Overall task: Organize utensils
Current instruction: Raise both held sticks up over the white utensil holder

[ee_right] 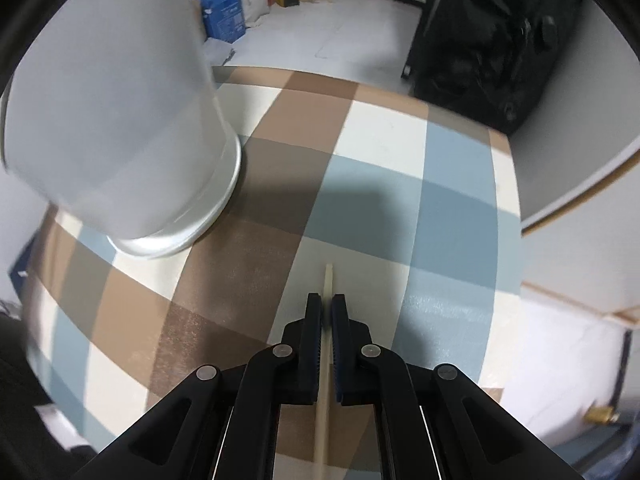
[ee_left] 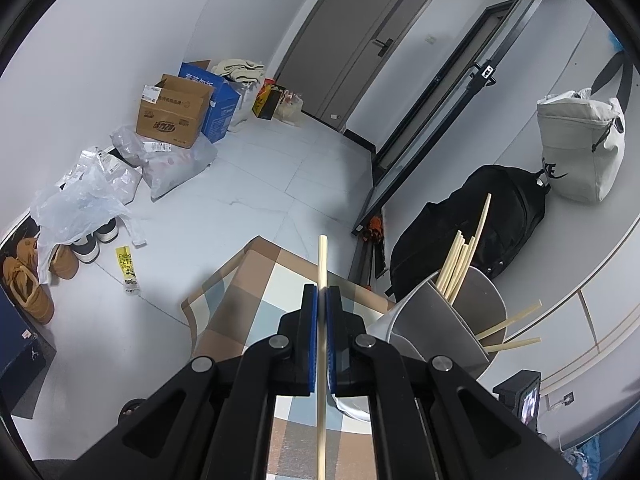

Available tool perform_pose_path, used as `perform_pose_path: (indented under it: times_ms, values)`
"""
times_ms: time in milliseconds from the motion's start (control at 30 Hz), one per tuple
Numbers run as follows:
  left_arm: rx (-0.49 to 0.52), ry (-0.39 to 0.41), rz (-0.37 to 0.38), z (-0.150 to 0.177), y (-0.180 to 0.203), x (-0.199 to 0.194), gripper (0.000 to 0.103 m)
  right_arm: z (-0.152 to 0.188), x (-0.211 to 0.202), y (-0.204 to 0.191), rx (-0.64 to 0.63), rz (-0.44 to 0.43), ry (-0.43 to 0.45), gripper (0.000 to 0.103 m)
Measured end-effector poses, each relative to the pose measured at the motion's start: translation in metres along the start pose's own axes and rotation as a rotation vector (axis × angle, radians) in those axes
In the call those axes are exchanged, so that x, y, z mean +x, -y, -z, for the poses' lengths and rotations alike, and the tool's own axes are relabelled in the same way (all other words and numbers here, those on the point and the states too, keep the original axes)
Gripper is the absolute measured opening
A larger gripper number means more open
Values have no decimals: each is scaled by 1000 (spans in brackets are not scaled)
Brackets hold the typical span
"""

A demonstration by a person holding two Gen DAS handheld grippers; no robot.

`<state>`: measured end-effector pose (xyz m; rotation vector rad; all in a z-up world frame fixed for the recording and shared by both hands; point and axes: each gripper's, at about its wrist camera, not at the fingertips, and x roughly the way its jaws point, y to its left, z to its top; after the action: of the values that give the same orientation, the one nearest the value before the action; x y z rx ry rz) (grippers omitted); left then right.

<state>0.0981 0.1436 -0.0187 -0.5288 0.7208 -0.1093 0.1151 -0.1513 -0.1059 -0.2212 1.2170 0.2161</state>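
Note:
In the left wrist view my left gripper (ee_left: 322, 294) is shut on a pale chopstick (ee_left: 322, 264) that sticks out past the blue pads, above the checked tablecloth (ee_left: 240, 292). To its right stands a grey divided utensil holder (ee_left: 436, 320) with several chopsticks (ee_left: 460, 264) in it. In the right wrist view my right gripper (ee_right: 327, 300) points down at the cloth (ee_right: 420, 200) and is shut on another pale chopstick (ee_right: 328, 280), whose tip shows just beyond the pads. The holder (ee_right: 120, 140) looms at the upper left of that view.
A black backpack (ee_left: 480, 216) and a white bag (ee_left: 580, 148) lie right of the table. Cardboard boxes (ee_left: 176, 112), plastic bags (ee_left: 80, 200) and shoes (ee_left: 36, 276) crowd the floor at left. A grey door (ee_left: 360, 40) stands beyond.

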Motion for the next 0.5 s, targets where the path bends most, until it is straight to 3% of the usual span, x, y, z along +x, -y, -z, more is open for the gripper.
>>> perform_pose_path:
  times_ms: [133, 500]
  values:
    - [30, 14, 7, 3, 7, -3, 0, 10, -8, 16, 93, -57, 48, 3]
    - [147, 89, 98, 3, 43, -26, 0, 27, -82, 45, 249, -261, 351, 3]
